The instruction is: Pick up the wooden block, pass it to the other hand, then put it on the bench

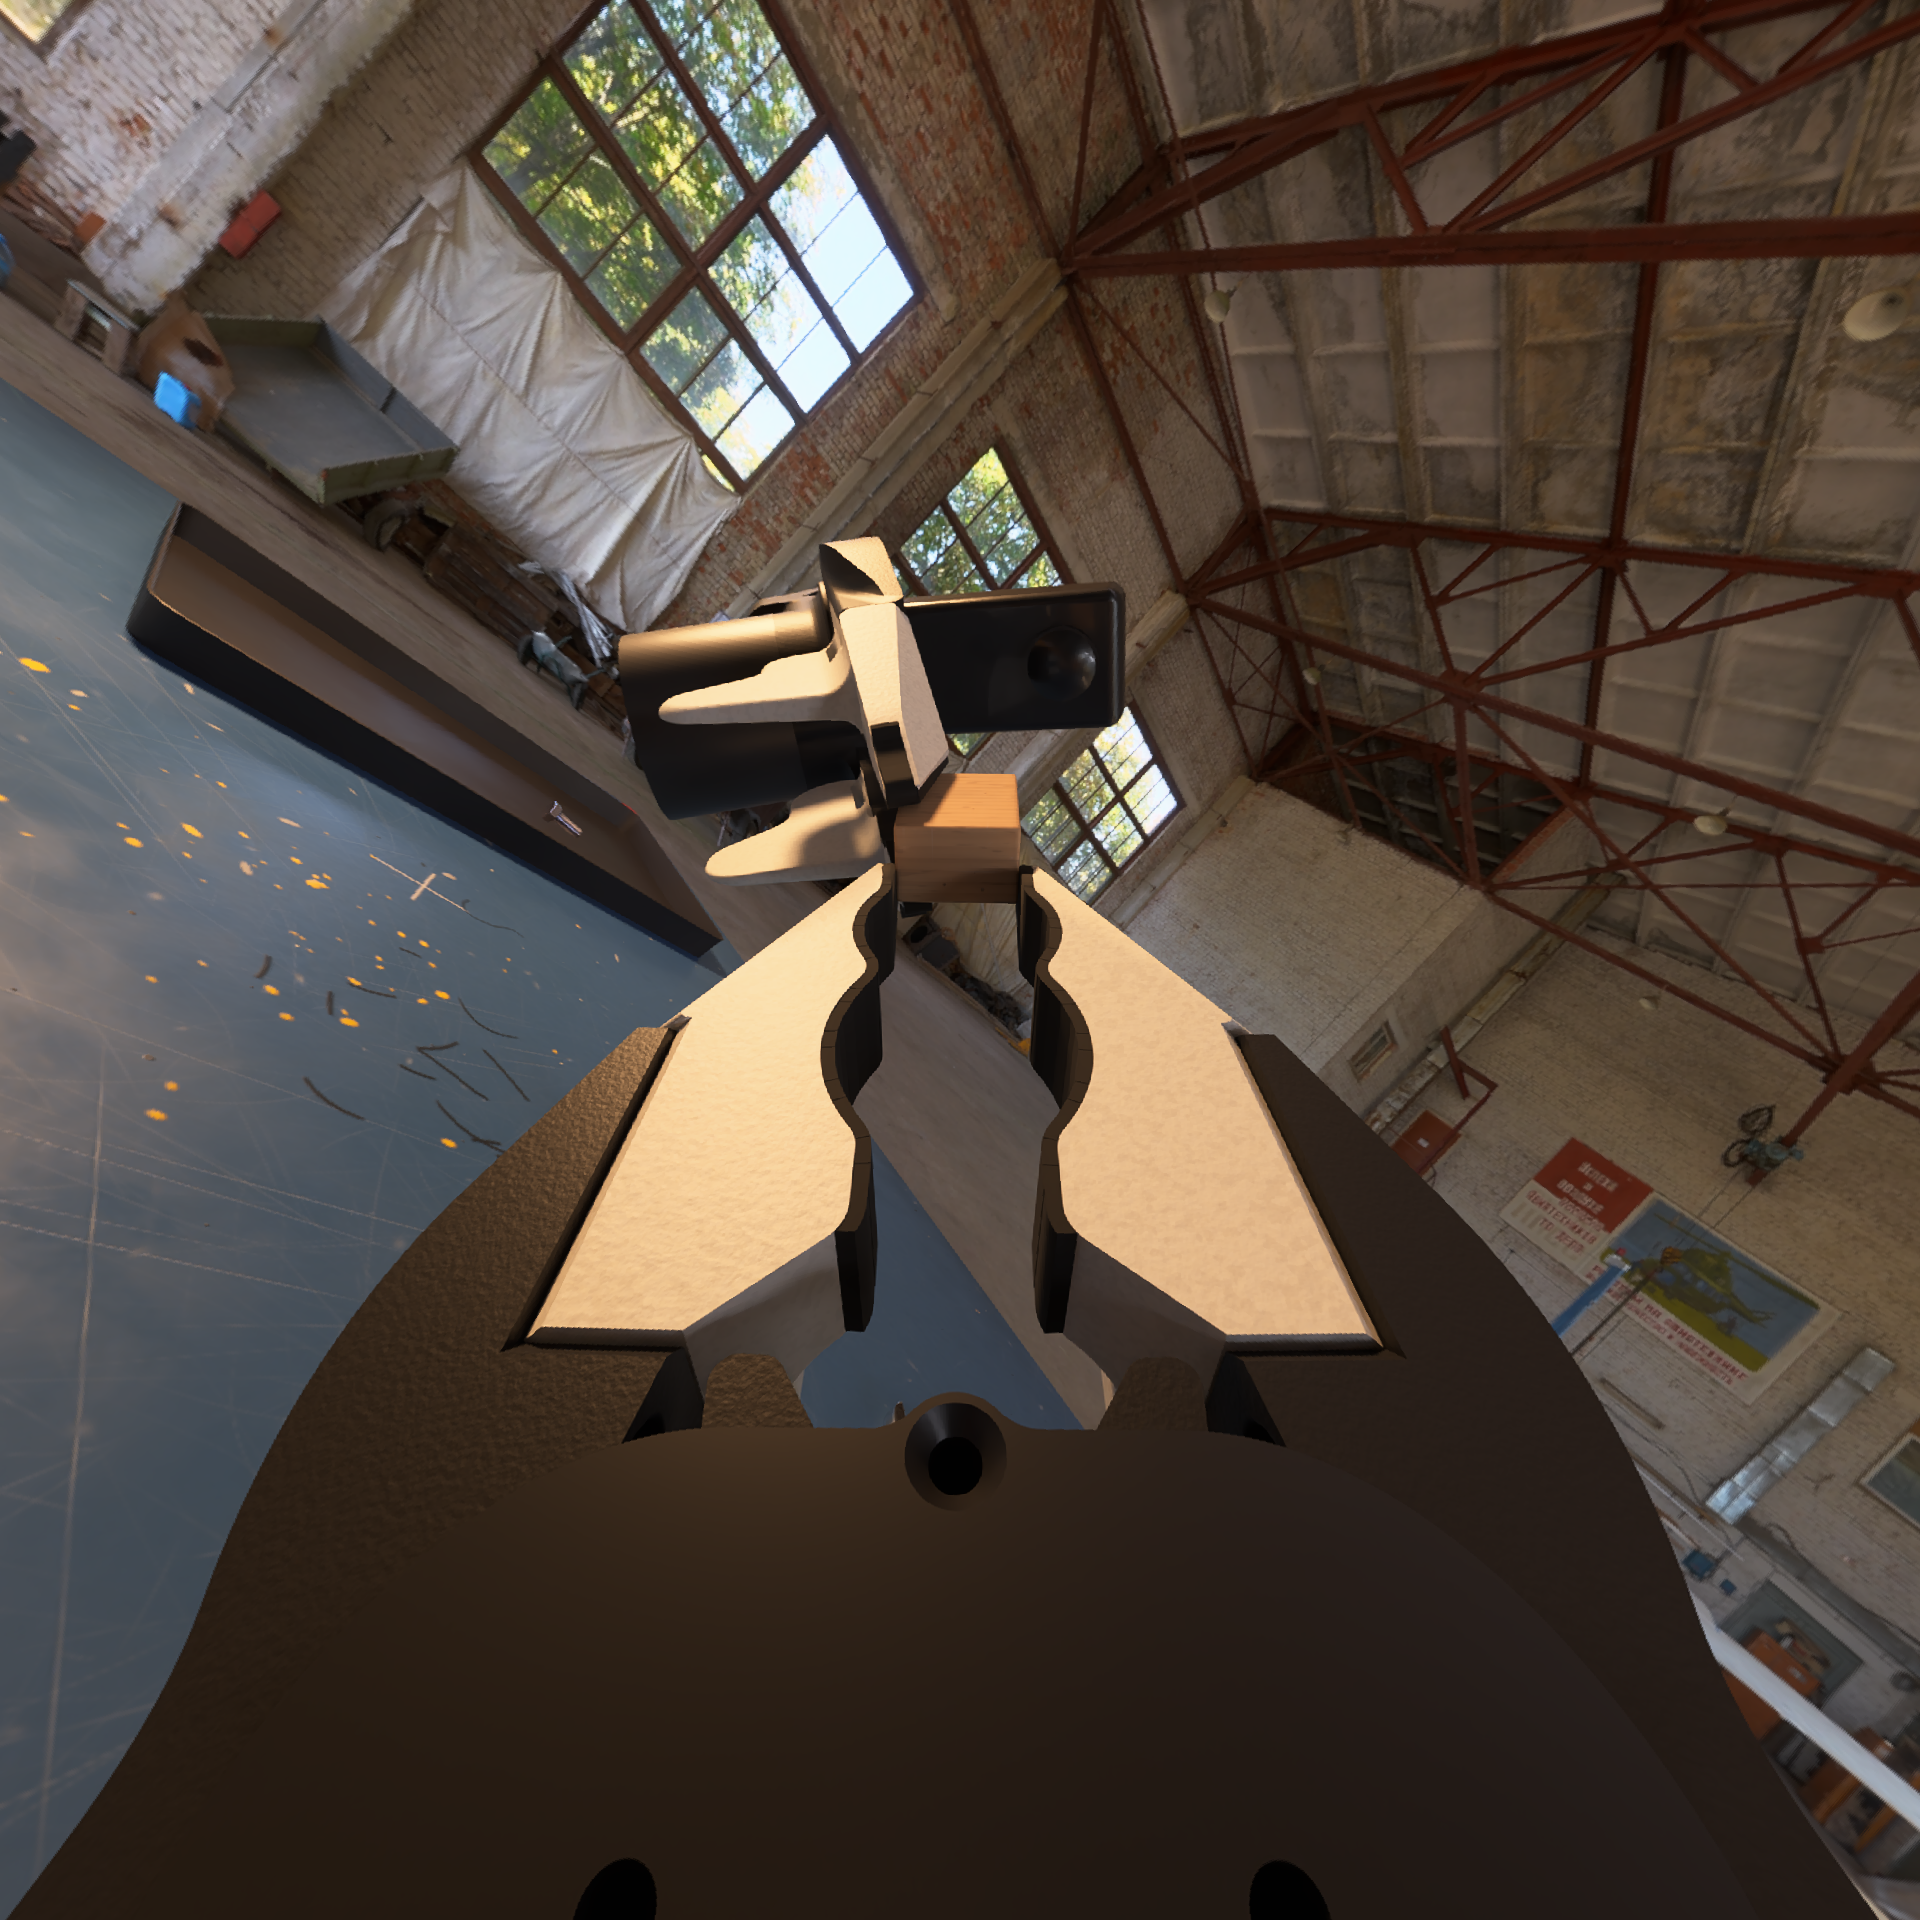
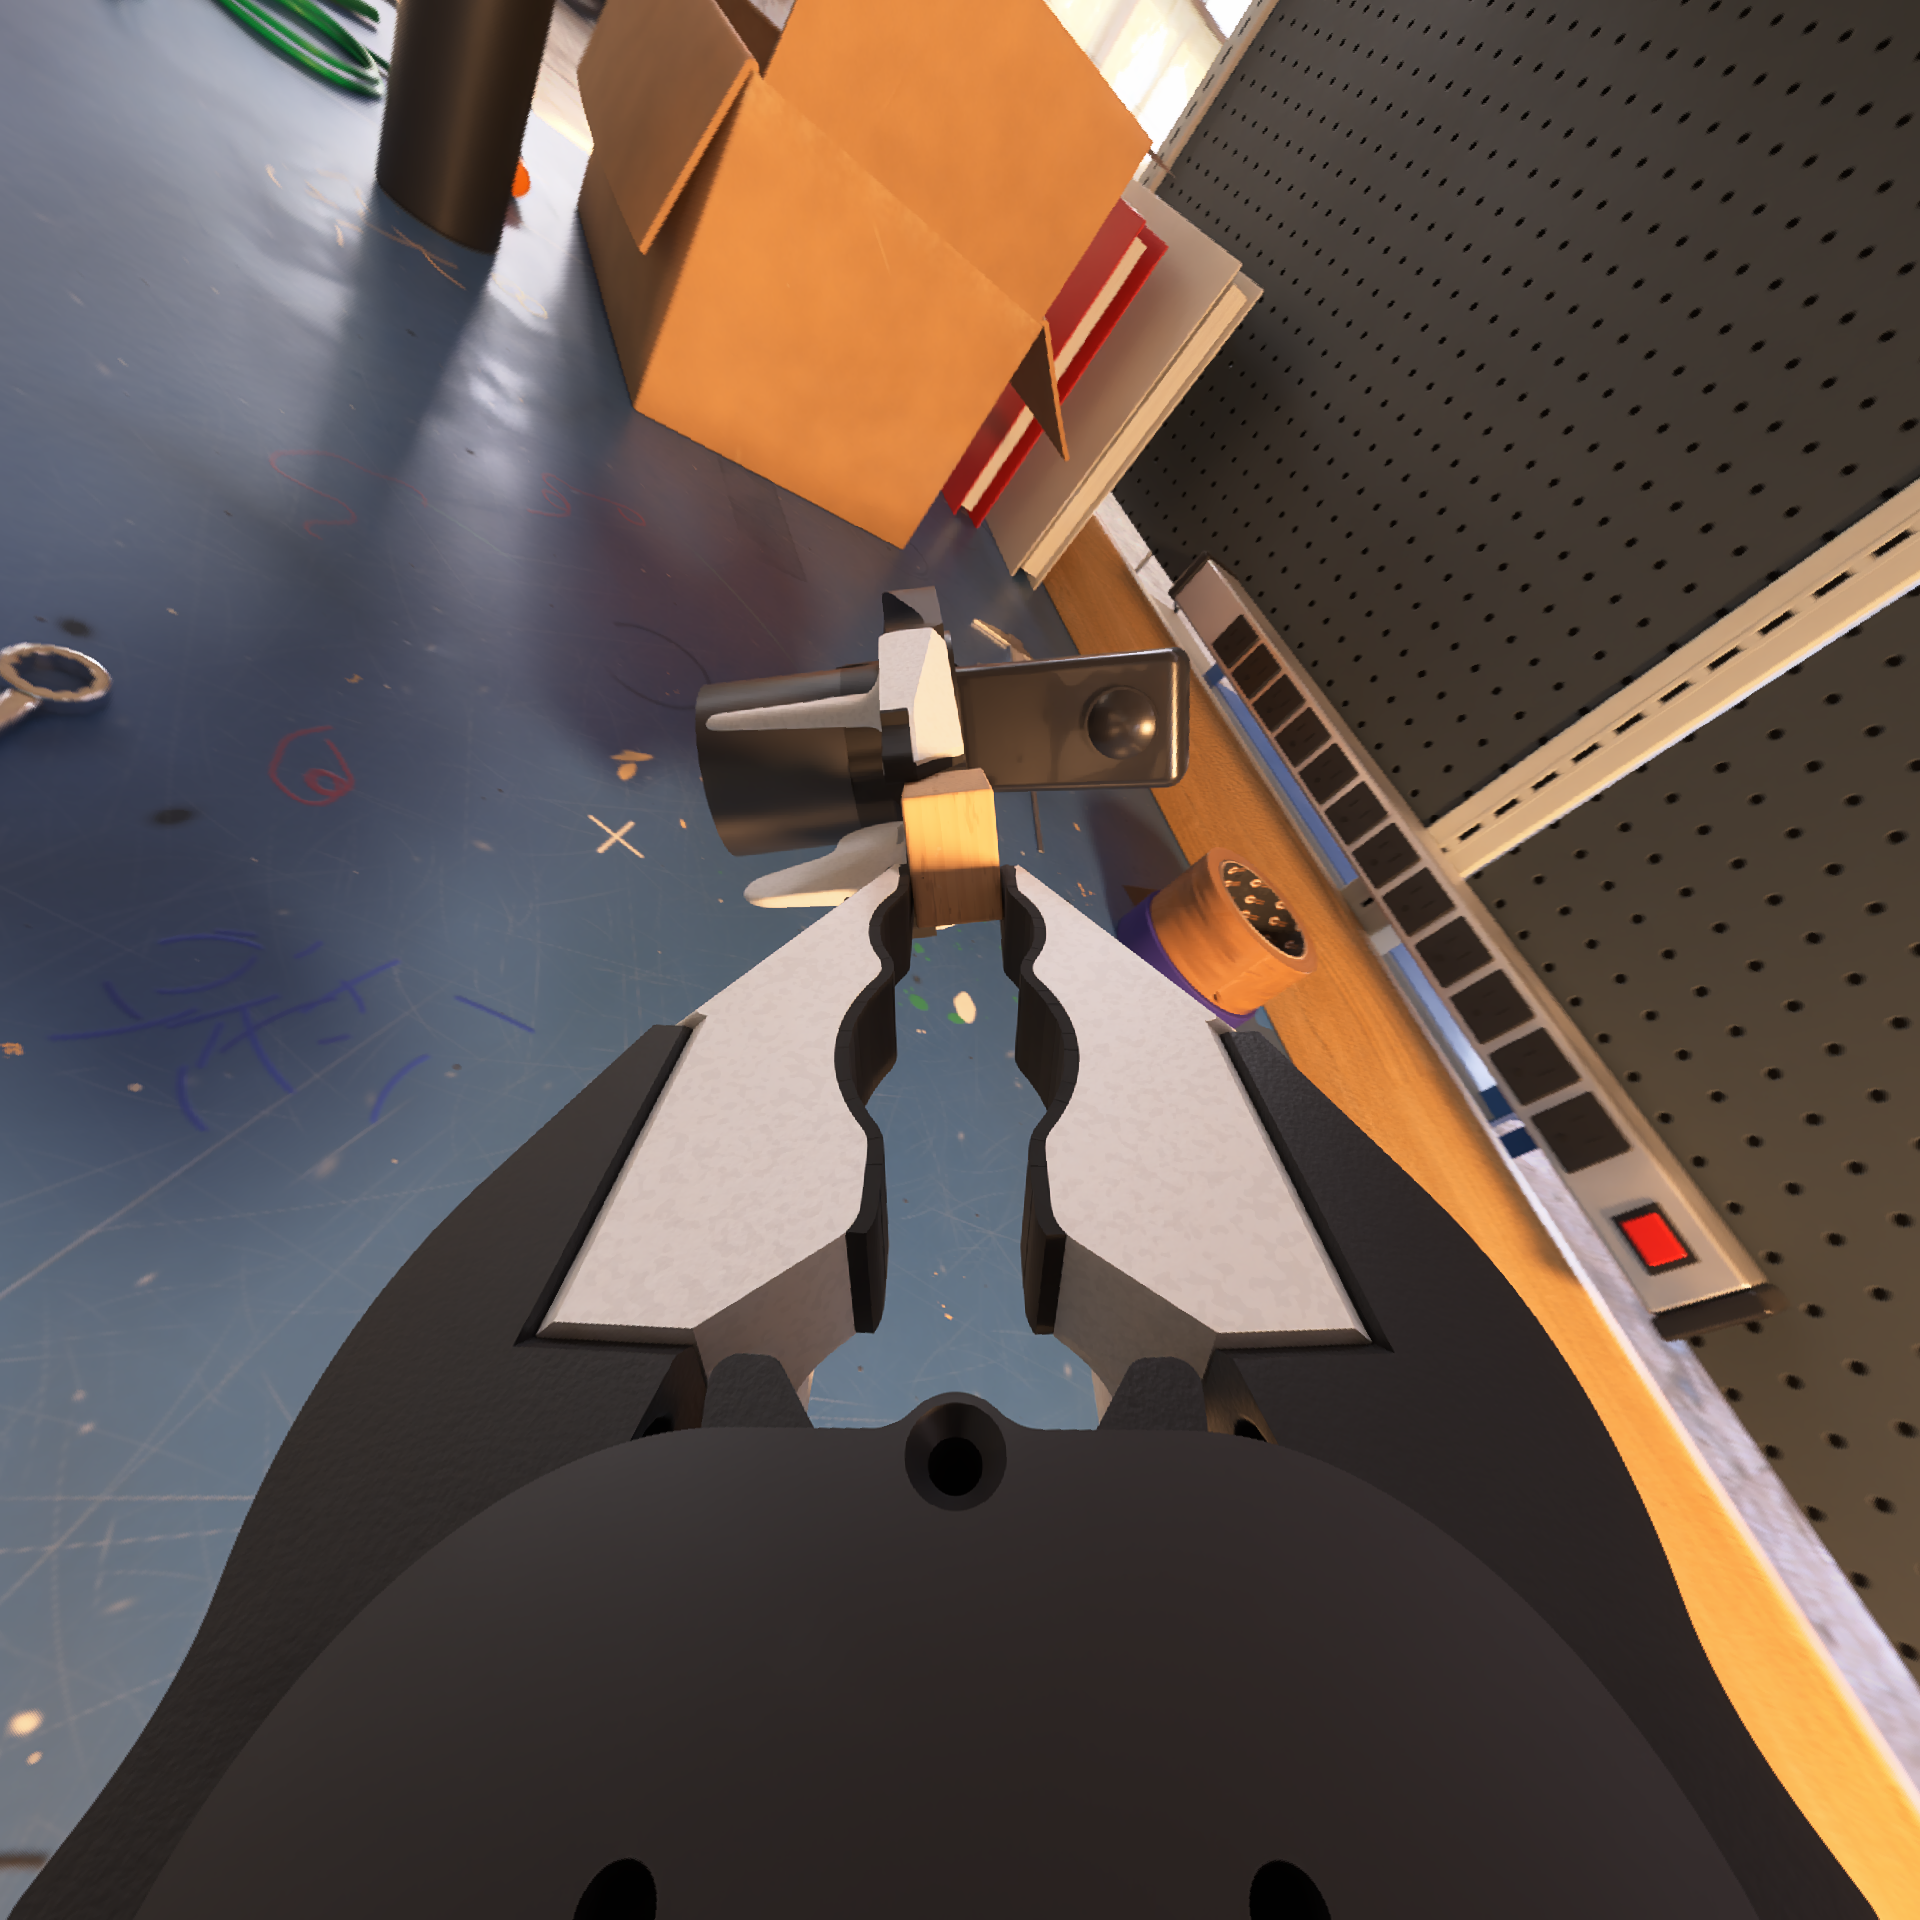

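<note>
The wooden block (image 1: 956,836) is held in the air between both grippers, above the blue bench top (image 1: 208,935). My left gripper (image 1: 958,881) has its two fingertips against the block's sides. The right gripper's black body (image 1: 727,748) faces it from beyond the block. In the right wrist view the block (image 2: 951,868) sits between the tips of my right gripper (image 2: 953,883), which touch it on both sides. The left gripper's black body (image 2: 790,769) is behind the block, with its white fingers reaching onto it. The bench top (image 2: 312,1039) lies below.
A cardboard box (image 2: 831,291), red and grey books (image 2: 1081,343), a tape roll (image 2: 1236,935), a power strip (image 2: 1455,935) and a pegboard (image 2: 1558,312) line the bench's back. A wrench (image 2: 47,681) and a dark cylinder (image 2: 457,114) lie left. A dark tray (image 1: 364,675) sits far off.
</note>
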Controlling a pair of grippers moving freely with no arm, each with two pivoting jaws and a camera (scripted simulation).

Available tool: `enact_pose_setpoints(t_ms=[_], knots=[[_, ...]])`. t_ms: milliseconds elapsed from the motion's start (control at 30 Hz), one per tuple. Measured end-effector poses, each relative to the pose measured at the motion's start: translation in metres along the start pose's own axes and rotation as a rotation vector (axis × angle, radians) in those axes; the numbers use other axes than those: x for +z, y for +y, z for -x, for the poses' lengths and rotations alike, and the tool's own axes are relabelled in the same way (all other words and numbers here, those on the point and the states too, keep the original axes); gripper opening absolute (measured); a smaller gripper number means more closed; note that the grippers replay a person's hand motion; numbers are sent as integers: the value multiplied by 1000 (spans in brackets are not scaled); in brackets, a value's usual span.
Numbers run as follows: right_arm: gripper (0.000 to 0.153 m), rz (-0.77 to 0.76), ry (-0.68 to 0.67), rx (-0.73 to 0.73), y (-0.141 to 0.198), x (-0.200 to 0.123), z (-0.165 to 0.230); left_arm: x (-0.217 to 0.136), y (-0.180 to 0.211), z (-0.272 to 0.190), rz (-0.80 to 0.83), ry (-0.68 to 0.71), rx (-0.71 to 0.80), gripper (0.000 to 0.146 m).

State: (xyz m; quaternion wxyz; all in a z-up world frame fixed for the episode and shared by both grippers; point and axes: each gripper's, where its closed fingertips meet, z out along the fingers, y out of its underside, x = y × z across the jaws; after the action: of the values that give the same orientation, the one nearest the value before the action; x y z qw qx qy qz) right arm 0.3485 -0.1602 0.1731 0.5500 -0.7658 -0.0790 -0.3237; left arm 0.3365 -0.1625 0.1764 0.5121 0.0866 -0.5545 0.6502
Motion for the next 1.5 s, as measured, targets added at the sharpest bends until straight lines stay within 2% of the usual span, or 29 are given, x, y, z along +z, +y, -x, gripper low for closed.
enact_pose_setpoints(t_ms=[267,333,433,533,667,833,1000,1100,1233,1267,1367,1433,1500], knots=[[16,-22,-46,35,-1,6,2,-6,1,-2,-11,15,-9,23],[16,-12,-52,42,2,7,1,-8,0,0,-20,-19,17,23],[16,20,-64,71,12,6,-6,-19,-6,11,-45,-151,91,23],[16,117,-65,88,37,-1,-23,-39,-7,34,-1,-392,202,46],[16,322,-139,123,94,-1,-46,-52,4,63,148,-664,335,54],[16,536,-313,147,153,10,-55,-60,15,82,270,-819,426,56],[16,624,-428,107,168,20,-44,-70,23,95,367,-921,481,56],[16,637,-453,103,166,12,-39,-69,33,104,464,-970,523,67],[16,642,-426,119,164,-11,-38,-65,50,122,626,-1084,589,99],[16,638,-418,128,163,-16,-38,-64,56,127,669,-1103,581,102],[16,618,-392,158,160,-27,-38,-66,71,139,814,-1152,578,95],[16,610,-377,162,157,-32,-37,-70,67,141,823,-1190,590,76],[16,600,-373,163,152,-37,-36,-79,57,143,808,-1237,608,69]])
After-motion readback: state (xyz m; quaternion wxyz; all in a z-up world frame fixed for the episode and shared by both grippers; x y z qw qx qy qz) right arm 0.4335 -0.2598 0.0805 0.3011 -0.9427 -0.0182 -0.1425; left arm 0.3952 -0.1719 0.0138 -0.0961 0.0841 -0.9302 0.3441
